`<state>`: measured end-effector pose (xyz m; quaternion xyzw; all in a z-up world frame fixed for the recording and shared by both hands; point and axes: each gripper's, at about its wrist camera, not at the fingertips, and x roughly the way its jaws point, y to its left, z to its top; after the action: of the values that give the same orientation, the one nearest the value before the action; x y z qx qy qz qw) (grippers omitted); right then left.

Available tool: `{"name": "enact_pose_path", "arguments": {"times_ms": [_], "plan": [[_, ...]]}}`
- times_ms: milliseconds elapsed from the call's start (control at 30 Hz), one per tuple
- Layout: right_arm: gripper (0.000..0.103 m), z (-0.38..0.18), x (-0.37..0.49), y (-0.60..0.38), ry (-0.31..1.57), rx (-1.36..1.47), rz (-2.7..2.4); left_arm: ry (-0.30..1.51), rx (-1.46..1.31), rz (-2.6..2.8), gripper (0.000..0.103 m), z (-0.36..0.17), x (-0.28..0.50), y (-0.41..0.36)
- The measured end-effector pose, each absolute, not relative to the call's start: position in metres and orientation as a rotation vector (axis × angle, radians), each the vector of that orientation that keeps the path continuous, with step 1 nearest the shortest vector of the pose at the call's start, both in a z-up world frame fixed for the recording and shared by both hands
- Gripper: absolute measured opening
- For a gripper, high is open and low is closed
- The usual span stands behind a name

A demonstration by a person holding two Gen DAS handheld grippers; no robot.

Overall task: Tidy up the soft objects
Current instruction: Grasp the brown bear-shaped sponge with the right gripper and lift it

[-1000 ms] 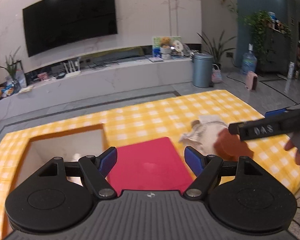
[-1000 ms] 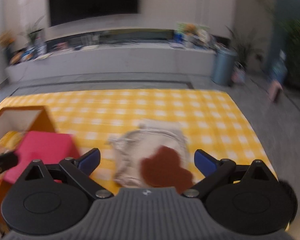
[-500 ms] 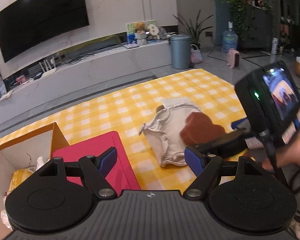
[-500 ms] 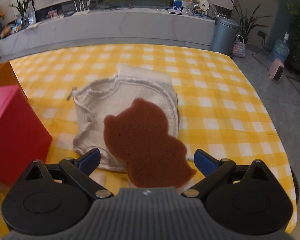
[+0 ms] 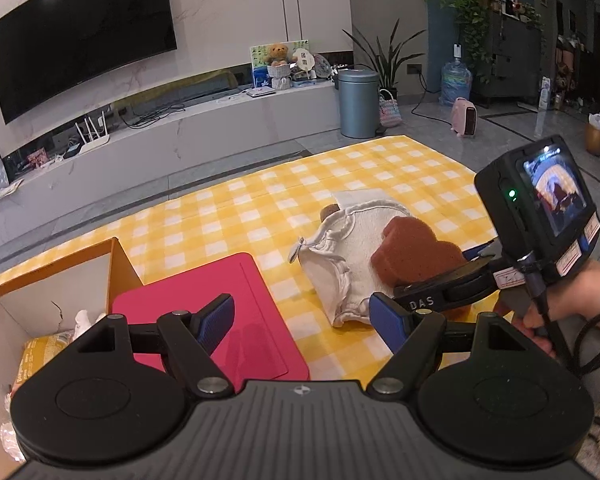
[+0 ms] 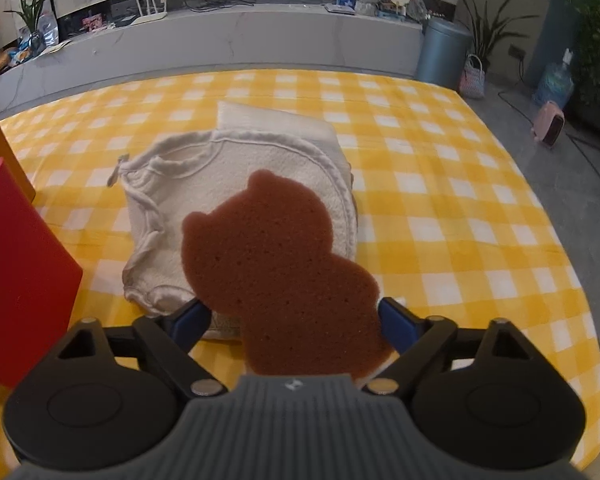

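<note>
The sponge (image 6: pixel 276 264) lies on the cloth (image 6: pixel 204 184), which lies on the desk (image 6: pixel 460 216). Left of them stands a box (image 5: pixel 52 280), with a lid (image 5: pixel 204 308) beside it.

Even indoor light, sharp frames, strong fisheye bending

Ceiling spots glare on the glossy marble wall (image 5: pixel 228 12) and television (image 5: pixel 80 36); the yellow checked cloth (image 6: pixel 460 208) is brightly lit, shadows are soft, straight edges bow and corners go black.

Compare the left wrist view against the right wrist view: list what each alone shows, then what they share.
Left wrist only: the open orange cardboard box with packets inside, the black wall television, and the hand holding the right gripper. Right wrist only: the right gripper's jaws closing around the brown bear-shaped sponge. Both: that sponge on the cream folded cloth, the red box, the yellow checked tablecloth.
</note>
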<state>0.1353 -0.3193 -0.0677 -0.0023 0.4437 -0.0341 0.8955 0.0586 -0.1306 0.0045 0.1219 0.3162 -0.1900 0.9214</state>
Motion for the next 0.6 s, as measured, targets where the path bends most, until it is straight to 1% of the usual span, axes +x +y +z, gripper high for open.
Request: {"name": "enact_pose_path", "arguments": {"times_ms": [67,100,233,367,500,600], "plan": [[0.069,-0.066,0.132,-0.321,0.931,0.005,-0.076,0.651,0.246,-0.393,0.09,0.004,0.058,-0.128],[0.068,-0.064,0.13,-0.322,0.941,0.011,-0.084,0.652,0.248,-0.396,0.09,0.005,0.06,-0.129],[0.068,-0.055,0.109,-0.32,0.951,0.008,-0.086,0.641,0.241,-0.385,0.09,0.009,0.061,-0.124],[0.068,-0.051,0.086,-0.32,1.026,0.057,-0.023,0.642,0.211,-0.378,0.09,0.014,0.064,-0.116],[0.07,-0.062,0.084,-0.307,1.113,0.028,0.002,0.639,0.202,-0.374,0.09,0.015,0.065,-0.112],[0.071,-0.07,0.09,-0.298,1.117,-0.024,0.002,0.641,0.204,-0.375,0.09,0.015,0.066,-0.112]]}}
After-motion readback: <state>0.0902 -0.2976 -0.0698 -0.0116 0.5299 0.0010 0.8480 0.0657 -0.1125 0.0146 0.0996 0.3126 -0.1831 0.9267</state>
